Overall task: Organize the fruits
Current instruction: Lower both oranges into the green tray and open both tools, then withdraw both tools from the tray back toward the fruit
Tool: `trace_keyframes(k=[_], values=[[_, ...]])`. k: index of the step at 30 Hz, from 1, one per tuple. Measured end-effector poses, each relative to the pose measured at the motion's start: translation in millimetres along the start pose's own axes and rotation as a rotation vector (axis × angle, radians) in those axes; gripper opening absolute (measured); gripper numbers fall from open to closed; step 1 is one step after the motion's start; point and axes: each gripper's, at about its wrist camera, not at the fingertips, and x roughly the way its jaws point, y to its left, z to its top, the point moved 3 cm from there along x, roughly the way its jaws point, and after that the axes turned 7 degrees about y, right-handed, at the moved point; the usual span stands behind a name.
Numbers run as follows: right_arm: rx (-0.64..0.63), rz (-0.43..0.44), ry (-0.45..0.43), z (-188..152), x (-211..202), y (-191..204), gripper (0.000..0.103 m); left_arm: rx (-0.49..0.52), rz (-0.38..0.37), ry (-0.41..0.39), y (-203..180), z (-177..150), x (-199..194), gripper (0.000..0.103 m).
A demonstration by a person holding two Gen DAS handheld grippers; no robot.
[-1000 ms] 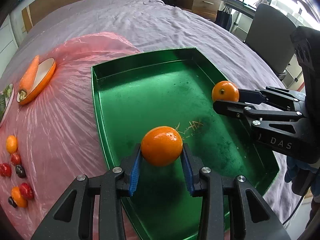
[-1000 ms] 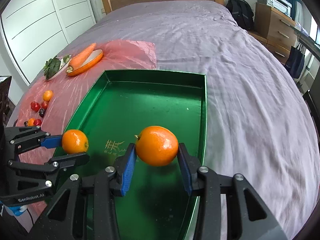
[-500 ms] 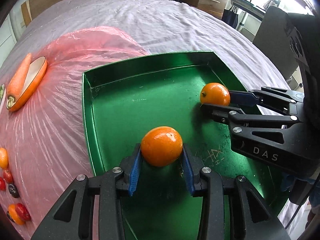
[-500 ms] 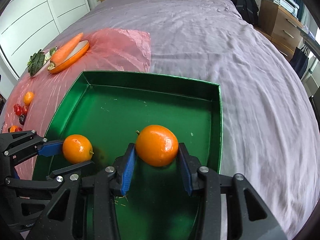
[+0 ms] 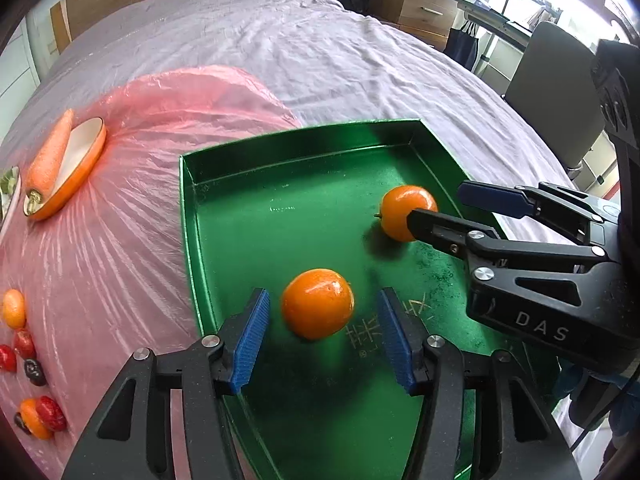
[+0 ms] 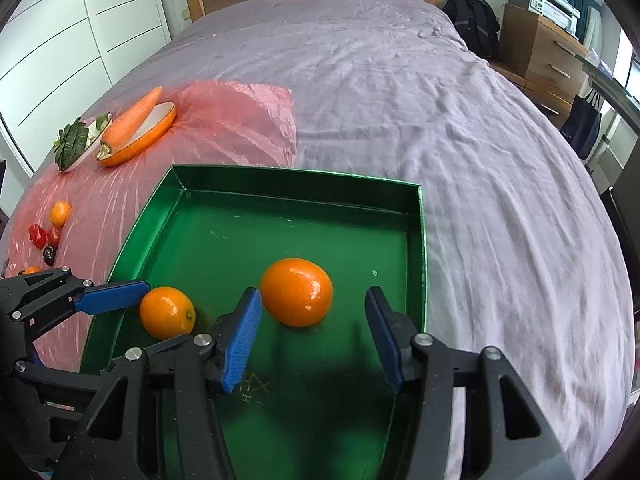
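Note:
A green tray (image 5: 304,140) (image 6: 280,176) lies on the bed. Two oranges rest on its floor. In the left wrist view my left gripper (image 5: 324,332) is open, with one orange (image 5: 318,308) lying between its blue pads, apart from them. My right gripper (image 6: 314,332) is open too, with the other orange (image 6: 297,297) between its pads; this orange shows in the left wrist view (image 5: 404,216) behind the right gripper's finger. The left orange also shows in the right wrist view (image 6: 166,312). Small red, dark and orange fruits (image 5: 24,352) (image 6: 50,232) lie on the pink plastic sheet to the left.
A pink plastic sheet (image 5: 120,200) covers the bed's left part. An orange dish with a carrot (image 5: 52,160) (image 6: 132,128) and a plate of green leaves (image 6: 76,140) stand at its far side. Drawers, a chair and a backpack are beyond the bed.
Both grippers moved forward over the tray, lowered and opened. Each has let go of its orange, and both oranges now rest on the tray floor.

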Motion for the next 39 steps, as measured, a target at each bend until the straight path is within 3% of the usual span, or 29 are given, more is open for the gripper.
trace_keyframes(k=[15, 27, 33, 39], values=[[0.066, -0.043, -0.077, -62, -92, 19, 0.087, 0.008, -0.008, -0.107, -15, -59, -86, 0.050], [0.088, -0.047, -0.082, -136, -150, 52, 0.087, 0.084, 0.054, -0.116, -29, -130, -145, 0.050], [0.094, -0.055, -0.113, -164, -176, 75, 0.087, 0.100, 0.064, -0.137, -23, -165, -171, 0.050], [0.057, -0.126, -0.158, -177, -193, 111, 0.087, 0.073, 0.071, -0.160, 1, -200, -193, 0.050]])
